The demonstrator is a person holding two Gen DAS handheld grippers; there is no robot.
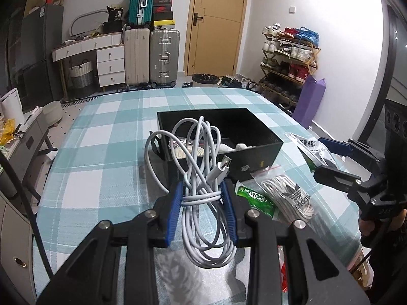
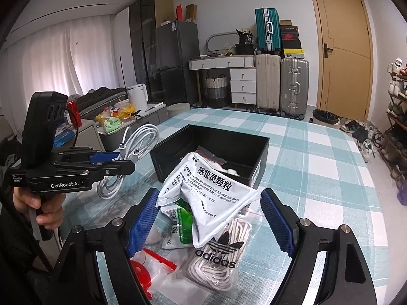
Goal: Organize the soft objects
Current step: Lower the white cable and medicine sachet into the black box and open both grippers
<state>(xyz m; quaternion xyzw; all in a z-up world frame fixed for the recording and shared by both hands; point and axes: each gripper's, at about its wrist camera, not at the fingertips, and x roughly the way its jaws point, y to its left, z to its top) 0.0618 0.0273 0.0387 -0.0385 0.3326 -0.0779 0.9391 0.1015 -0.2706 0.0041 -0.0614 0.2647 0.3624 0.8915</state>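
Cable bundle [image 1: 201, 178] clamped in left jaws near black box [image 1: 254, 157]; right jaws wide around sachet [image 2: 206, 190].

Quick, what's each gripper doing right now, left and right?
Left gripper: shut on the white cable, lifted off the table.
Right gripper: open, fingers either side of the medicine packet, not gripping.

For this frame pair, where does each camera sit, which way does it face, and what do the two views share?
Left wrist: behind the left gripper, shut on the white cable, facing the black box; right gripper at right.
Right wrist: behind the open right gripper over the medicine sachet; left gripper and hand at left.
Shared: box, cable, adidas bag.
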